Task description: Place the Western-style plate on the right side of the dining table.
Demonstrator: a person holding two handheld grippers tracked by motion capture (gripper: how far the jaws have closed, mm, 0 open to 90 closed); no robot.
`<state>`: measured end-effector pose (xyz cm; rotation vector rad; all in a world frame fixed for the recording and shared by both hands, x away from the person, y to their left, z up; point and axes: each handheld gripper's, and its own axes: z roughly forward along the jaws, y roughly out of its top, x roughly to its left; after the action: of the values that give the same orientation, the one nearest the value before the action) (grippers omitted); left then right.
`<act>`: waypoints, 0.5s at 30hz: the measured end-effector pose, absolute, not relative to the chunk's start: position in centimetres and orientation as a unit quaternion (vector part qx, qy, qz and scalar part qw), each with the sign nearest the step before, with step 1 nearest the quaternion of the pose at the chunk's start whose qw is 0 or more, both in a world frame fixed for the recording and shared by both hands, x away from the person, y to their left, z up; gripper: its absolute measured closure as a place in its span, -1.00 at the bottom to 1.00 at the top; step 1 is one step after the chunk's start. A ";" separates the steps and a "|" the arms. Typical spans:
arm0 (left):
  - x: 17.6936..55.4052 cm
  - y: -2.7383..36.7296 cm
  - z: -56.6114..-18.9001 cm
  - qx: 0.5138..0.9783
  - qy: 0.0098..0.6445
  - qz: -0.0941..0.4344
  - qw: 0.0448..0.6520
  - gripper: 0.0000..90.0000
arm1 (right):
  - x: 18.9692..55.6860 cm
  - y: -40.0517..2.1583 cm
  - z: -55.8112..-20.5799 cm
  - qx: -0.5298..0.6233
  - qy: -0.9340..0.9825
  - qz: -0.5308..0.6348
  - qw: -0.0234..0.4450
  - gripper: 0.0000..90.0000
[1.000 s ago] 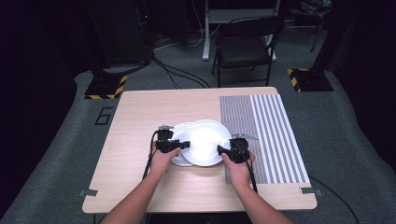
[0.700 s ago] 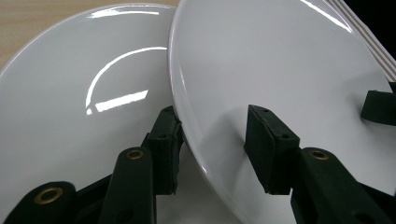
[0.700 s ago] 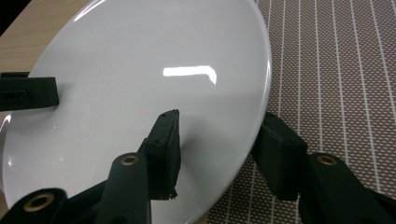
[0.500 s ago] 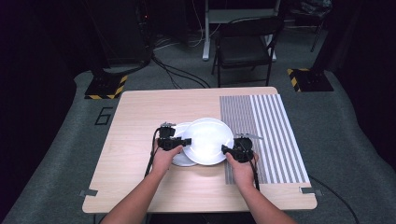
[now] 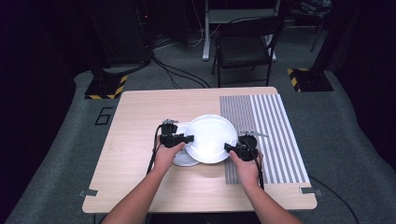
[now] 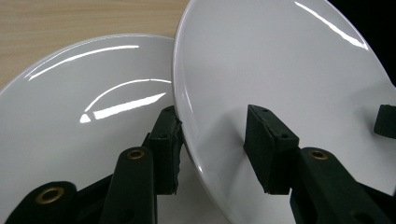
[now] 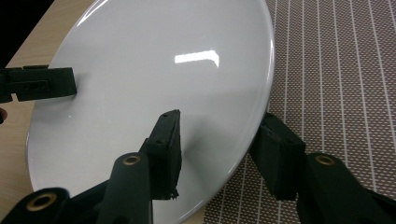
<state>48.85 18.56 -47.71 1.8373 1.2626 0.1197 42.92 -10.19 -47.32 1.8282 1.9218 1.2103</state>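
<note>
I've got a claw in each hand, L & R. My left claw (image 5: 189, 138) is clamped on the left rim of the top plate (image 5: 210, 138). My right claw (image 5: 228, 148) is clamped on its right rim. Both have just been closing, w/ the rim between the pads.

In the left claw view the top plate (image 6: 280, 70) stands tilted between my two jaws, one pad under it & one on top. Just beside my left claw, lower down, is the bottom plate (image 6: 70, 121). It lies flat on the desk (image 6: 70, 18). The top plate's edge hangs over it.

In the right claw view the top plate (image 7: 154, 70) fills the space ahead of my right claw. Far across it I see my left claw (image 7: 70, 83) biting the other rim. Under & beside my right claw is the striped mat (image 7: 336, 84).

From up high, the bottom plate (image 5: 182, 158) peeks out by my left hand (image 5: 167, 154). My right hand (image 5: 245, 167) sits over the mat's edge.
</note>
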 end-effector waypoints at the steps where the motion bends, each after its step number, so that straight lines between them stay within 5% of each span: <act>1: 48.8 18.5 -47.7 0.739 0.508 0.048 0.439 0.26 | 42.9 -10.2 -47.3 0.624 0.655 0.412 0.113 0.17; 15: 49.2 17.7 -47.0 0.744 0.501 0.038 0.442 0.25 | 43.0 -11.1 -46.6 0.634 0.640 0.418 0.114 0.13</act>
<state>49.17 17.69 -47.05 1.8455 1.2427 0.0942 42.97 -11.09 -46.59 1.8592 1.8780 1.2269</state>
